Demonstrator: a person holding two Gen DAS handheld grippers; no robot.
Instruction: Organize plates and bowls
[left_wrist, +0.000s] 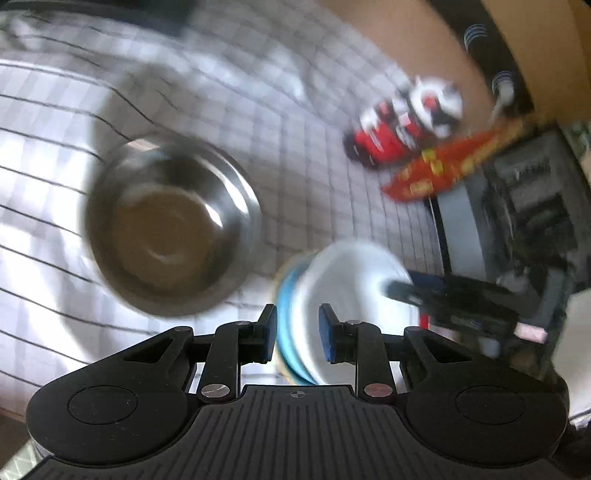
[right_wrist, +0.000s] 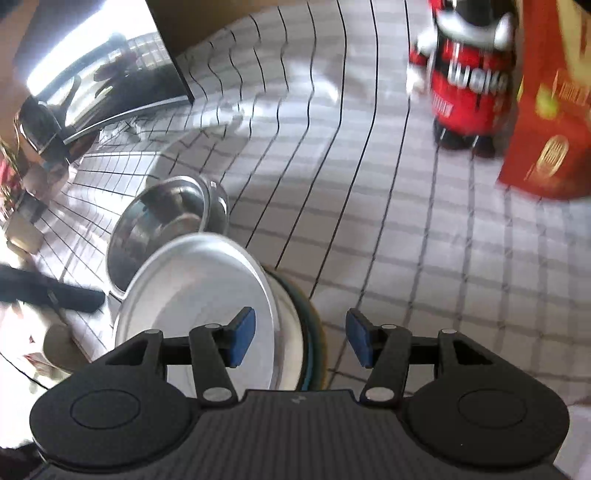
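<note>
On the checked tablecloth sits a stack of plates, silver-white on top with blue and yellow rims beneath. An empty steel bowl stands just behind and left of it. My right gripper hovers open over the stack's right rim, one pad over the plate and one outside it, neither touching. In the left wrist view, which is blurred, my left gripper is open, above the stack, whose blue rim shows through the gap. The steel bowl lies to its left. The right gripper's fingers reach over the stack's far side.
A red and black soda bottle and a red box stand at the back right of the table. A dark screen leans at the back left. Dark equipment sits beyond the table edge.
</note>
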